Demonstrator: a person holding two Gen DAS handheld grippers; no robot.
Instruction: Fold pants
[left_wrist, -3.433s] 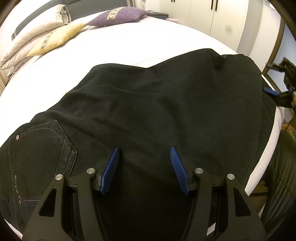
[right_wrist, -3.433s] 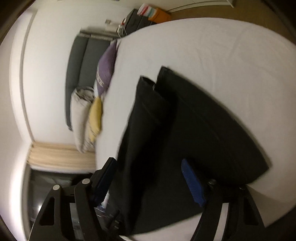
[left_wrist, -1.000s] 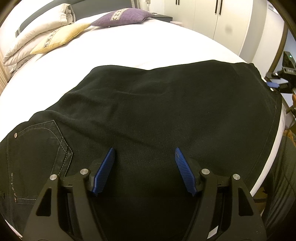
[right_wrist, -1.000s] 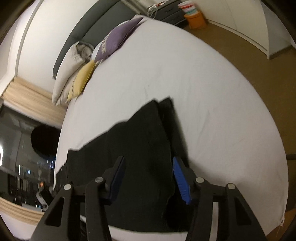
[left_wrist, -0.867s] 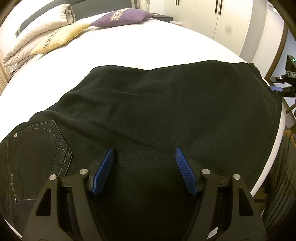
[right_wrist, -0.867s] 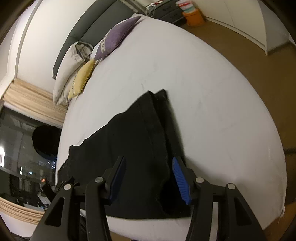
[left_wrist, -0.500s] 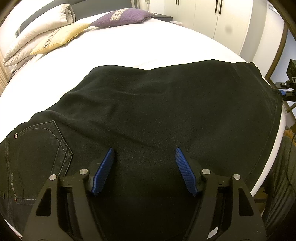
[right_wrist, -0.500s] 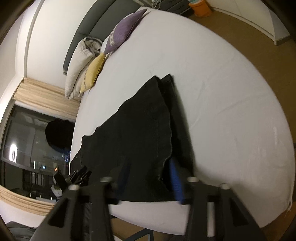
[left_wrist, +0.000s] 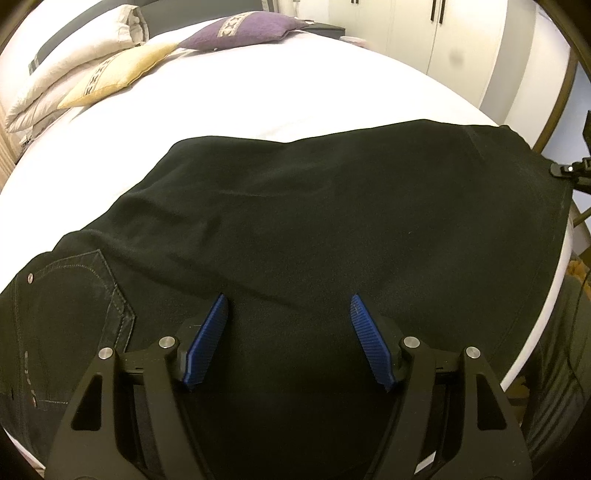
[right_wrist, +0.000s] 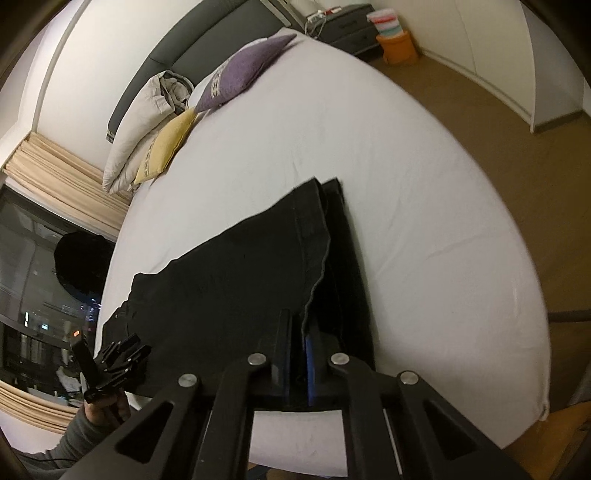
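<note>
Black pants (left_wrist: 314, 203) lie flat across the near part of a white bed (left_wrist: 295, 92), back pocket at the left, leg hems at the right. My left gripper (left_wrist: 288, 299) hovers open over the middle of the legs, nothing between its blue pads. In the right wrist view the pants (right_wrist: 240, 277) show two stacked legs. My right gripper (right_wrist: 297, 321) is closing its jaws on the upper leg's hem edge at the near corner, and the fabric sits between the pads. The left gripper (right_wrist: 114, 358) shows there in a hand at the lower left.
White, yellow (left_wrist: 118, 74) and purple (left_wrist: 240, 31) pillows lie at the head of the bed. A wardrobe (left_wrist: 443, 37) stands beyond. A brown floor (right_wrist: 517, 129), a nightstand (right_wrist: 347, 26) and an orange bin (right_wrist: 399, 46) lie past the bed; a dark window (right_wrist: 29, 295) is at the left.
The right gripper's jaws went from wide apart to nearly together on the hem edge of the upper leg. The left gripper and the pants stayed put.
</note>
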